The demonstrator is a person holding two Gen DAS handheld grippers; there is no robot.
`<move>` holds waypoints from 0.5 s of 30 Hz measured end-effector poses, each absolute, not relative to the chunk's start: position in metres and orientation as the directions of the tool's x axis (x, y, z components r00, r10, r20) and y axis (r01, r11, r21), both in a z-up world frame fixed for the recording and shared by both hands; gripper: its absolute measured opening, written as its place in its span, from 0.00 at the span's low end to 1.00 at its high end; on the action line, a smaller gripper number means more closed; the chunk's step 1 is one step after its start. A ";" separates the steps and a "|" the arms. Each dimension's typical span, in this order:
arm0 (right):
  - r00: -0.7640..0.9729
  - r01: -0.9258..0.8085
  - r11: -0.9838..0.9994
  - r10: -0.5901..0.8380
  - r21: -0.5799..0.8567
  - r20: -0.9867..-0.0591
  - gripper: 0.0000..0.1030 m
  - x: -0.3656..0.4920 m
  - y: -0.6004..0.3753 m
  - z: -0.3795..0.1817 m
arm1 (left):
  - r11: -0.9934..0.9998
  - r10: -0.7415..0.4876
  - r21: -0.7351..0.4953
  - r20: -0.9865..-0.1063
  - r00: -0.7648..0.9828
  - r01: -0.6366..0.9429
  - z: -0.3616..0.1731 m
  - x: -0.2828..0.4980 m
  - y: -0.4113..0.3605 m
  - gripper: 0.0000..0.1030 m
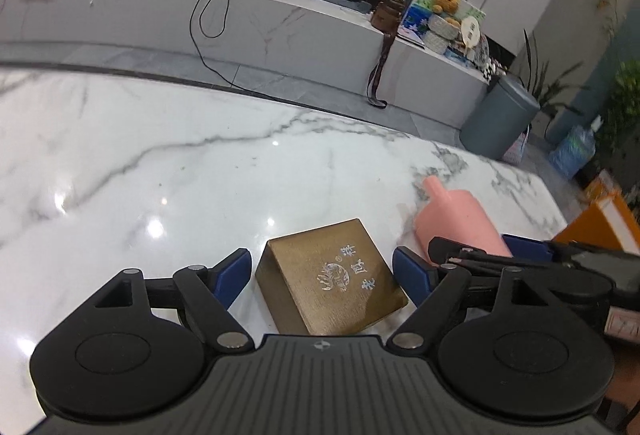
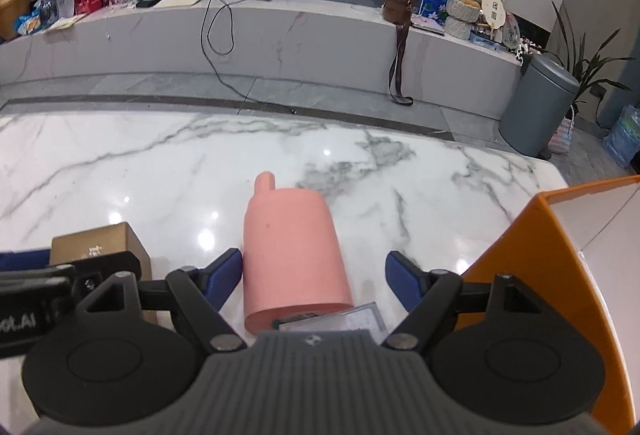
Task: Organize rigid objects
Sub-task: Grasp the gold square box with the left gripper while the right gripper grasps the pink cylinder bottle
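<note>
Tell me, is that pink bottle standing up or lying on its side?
Lying on its side. The pink bottle rests lengthwise on the marble table, its spout pointing away from the right gripper.

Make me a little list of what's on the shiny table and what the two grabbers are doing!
table: white marble table
gold box: gold box lying between the left gripper jaws, not squeezed
pink thing: pink bottle lying on its side between the right gripper jaws; one pad looks close to touching, the other is clear
orange bin: orange bin at the table's right end
clear case: small clear case beside the bottle's base
</note>
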State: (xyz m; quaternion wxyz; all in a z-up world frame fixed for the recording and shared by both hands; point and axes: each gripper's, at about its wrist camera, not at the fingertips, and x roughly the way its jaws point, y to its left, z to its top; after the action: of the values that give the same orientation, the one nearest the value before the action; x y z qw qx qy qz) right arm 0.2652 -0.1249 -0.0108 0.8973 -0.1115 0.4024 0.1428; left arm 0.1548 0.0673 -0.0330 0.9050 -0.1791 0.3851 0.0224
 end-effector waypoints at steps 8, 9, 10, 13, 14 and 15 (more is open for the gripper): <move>0.588 -0.346 0.938 0.201 -0.019 -0.783 0.57 0.274 -0.132 -0.012 | 0.973 -0.060 -0.190 -0.755 0.653 -0.130 -0.021 0.148 0.072 0.91; 0.589 -0.345 0.938 0.202 -0.018 -0.783 0.57 0.274 -0.133 -0.013 | 0.979 -0.041 -0.162 -0.756 0.653 -0.125 -0.020 0.147 0.070 0.90; 0.587 -0.346 0.938 0.201 -0.019 -0.784 0.57 0.275 -0.133 -0.013 | 0.983 -0.029 -0.139 -0.753 0.657 -0.116 -0.019 0.146 0.068 0.90; 0.578 -0.344 0.939 0.194 -0.021 -0.793 0.57 0.276 -0.130 -0.021 | 0.992 -0.025 -0.102 -0.751 0.660 -0.078 -0.021 0.149 0.059 0.84; 0.577 -0.345 0.938 0.191 -0.025 -0.794 0.57 0.276 -0.129 -0.023 | 0.994 -0.027 -0.092 -0.752 0.659 -0.064 -0.024 0.149 0.055 0.84; 0.579 -0.346 0.938 0.189 -0.029 -0.793 0.57 0.276 -0.127 -0.024 | 0.995 -0.028 -0.085 -0.753 0.658 -0.055 -0.026 0.150 0.053 0.84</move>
State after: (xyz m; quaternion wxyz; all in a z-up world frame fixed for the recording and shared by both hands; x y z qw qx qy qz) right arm 0.2760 -0.1268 -0.0243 0.8838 -0.0905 0.4333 0.1514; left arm 0.1504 0.0528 -0.0259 0.9090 -0.0499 0.4137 0.0074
